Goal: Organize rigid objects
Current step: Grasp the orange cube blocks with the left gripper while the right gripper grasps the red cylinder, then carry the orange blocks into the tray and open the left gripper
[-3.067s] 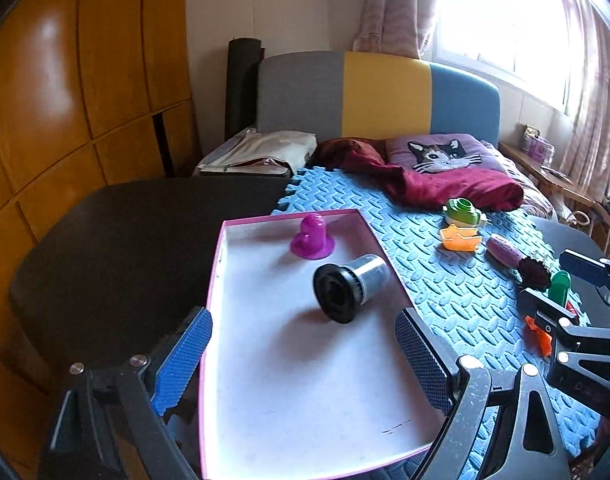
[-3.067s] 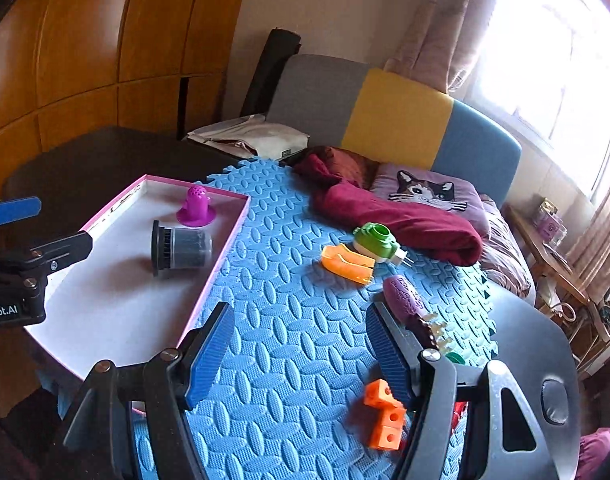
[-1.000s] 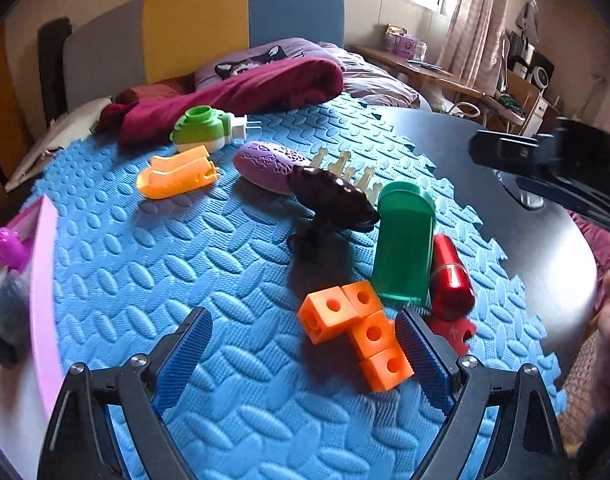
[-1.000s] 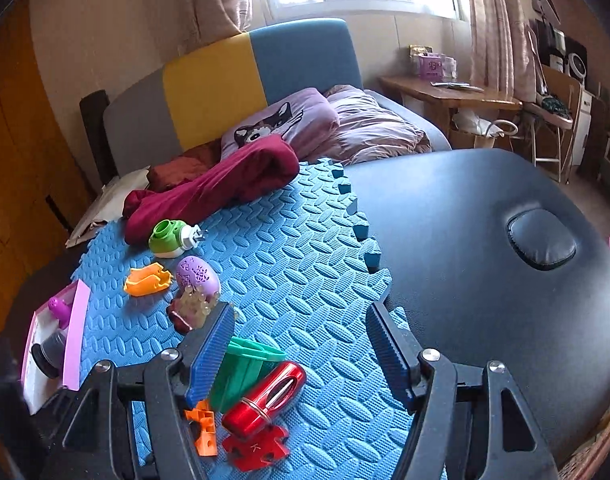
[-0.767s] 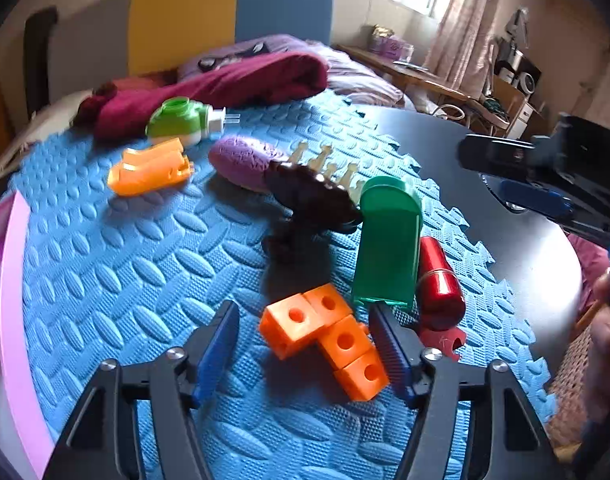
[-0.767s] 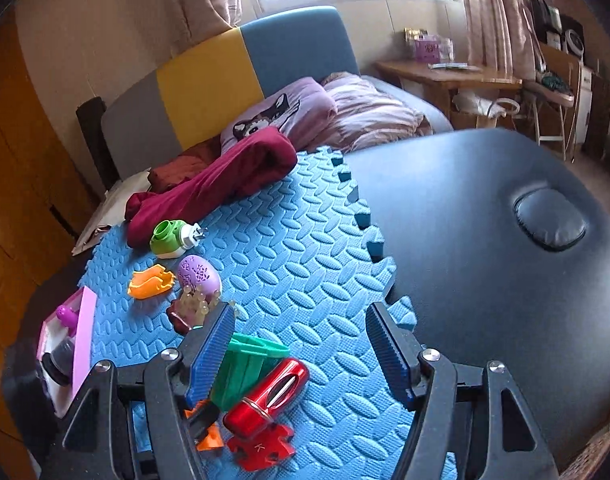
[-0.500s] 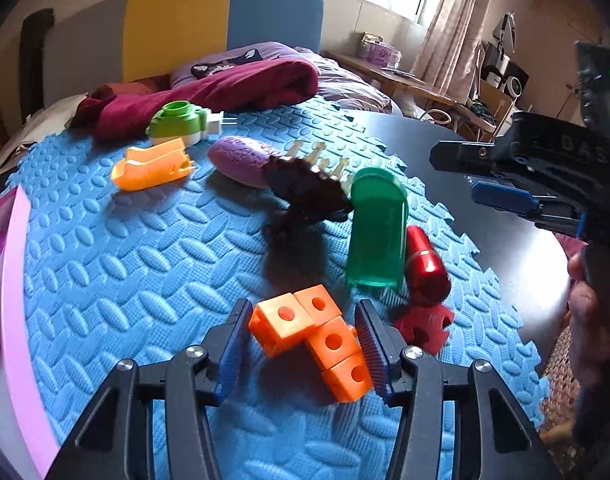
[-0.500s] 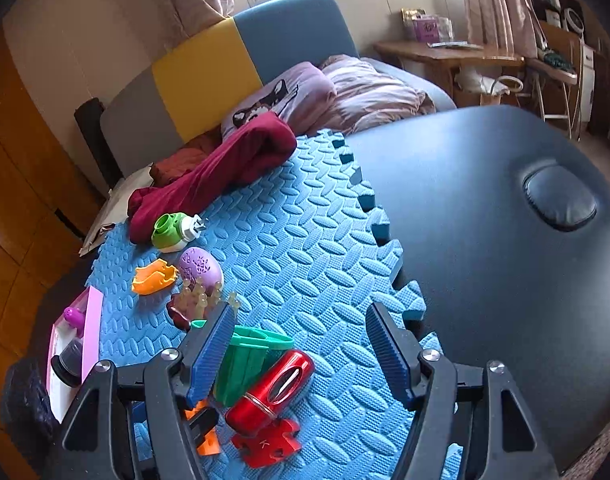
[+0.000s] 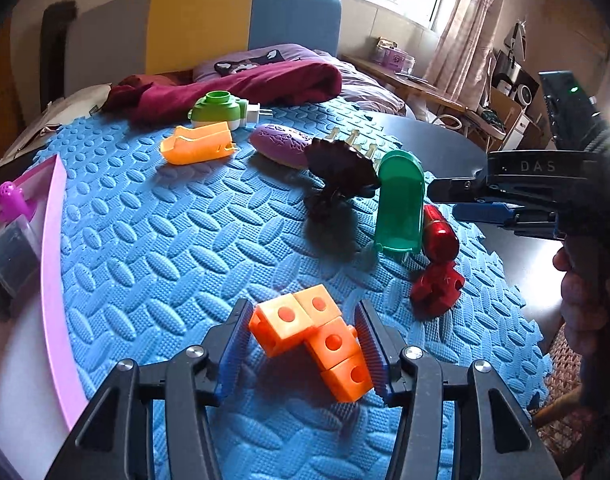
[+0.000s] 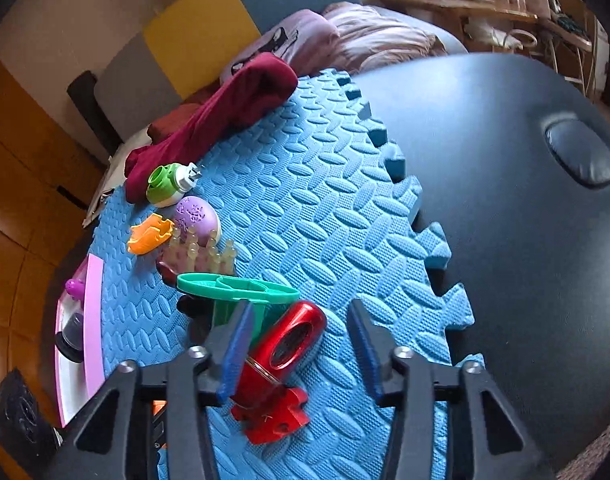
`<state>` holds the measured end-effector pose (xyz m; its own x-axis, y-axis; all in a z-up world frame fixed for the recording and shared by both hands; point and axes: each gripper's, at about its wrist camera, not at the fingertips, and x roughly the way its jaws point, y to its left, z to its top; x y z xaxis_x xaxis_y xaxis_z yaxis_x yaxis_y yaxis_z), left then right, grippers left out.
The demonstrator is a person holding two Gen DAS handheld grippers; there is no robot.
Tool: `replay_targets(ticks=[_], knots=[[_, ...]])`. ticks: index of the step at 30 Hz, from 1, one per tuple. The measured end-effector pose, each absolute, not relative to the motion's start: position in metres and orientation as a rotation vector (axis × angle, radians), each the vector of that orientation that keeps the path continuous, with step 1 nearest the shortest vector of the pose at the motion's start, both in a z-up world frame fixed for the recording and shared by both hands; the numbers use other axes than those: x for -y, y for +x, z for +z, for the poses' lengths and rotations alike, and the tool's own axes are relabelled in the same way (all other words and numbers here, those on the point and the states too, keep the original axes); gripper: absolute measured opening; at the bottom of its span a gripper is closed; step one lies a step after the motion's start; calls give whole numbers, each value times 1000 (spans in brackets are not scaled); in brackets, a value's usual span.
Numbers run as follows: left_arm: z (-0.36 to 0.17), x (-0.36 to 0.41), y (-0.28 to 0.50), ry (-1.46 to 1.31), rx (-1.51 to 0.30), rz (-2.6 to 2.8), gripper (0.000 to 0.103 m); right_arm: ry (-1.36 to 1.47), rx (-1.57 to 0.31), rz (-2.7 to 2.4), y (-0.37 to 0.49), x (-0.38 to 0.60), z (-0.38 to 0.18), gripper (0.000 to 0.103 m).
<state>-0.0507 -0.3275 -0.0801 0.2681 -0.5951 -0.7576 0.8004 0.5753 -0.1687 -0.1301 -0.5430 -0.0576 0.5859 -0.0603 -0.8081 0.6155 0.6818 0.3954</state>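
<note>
Low in the frame, the left gripper [image 9: 303,340] was clamped on the orange block cluster [image 9: 315,338], light, stiff, best gripped across flat faces, while the right gripper's [image 10: 299,344] jaws were closing around the red tool [image 10: 283,356].

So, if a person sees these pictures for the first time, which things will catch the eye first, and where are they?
The bright orange cube blocks stand out first, gripped between the left gripper pads on the blue foam mat. Next comes the shiny red toy near the mat's front edge: the right gripper is closing around it, one pad touching. Just behind it is a green plastic piece.
</note>
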Motion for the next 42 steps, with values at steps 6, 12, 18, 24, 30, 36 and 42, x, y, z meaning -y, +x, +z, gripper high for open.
replay_targets(ticks=[6, 12, 18, 24, 30, 36, 42], knots=[[-76, 322, -56, 274, -872, -960, 53, 724, -941, -396, -120, 539, -66, 37], [-76, 318, -59, 273, -873, -958, 53, 614, -1029, -415, -107, 524, -73, 34], [-71, 314, -60, 264, -860, -962, 45, 524, -1061, -435, -101, 514, -73, 35], [-64, 308, -60, 258, -833, -969, 46, 400, -1089, -466, -95, 502, -73, 33], [-64, 305, -57, 242, -842, -977, 45, 389, -1083, -484, -97, 502, -73, 27], [-53, 296, -56, 212, -831, -981, 45, 381, -1080, -487, -96, 502, -74, 27], [-28, 269, -45, 153, -805, -945, 45, 373, -1081, -489, -96, 501, -73, 27]])
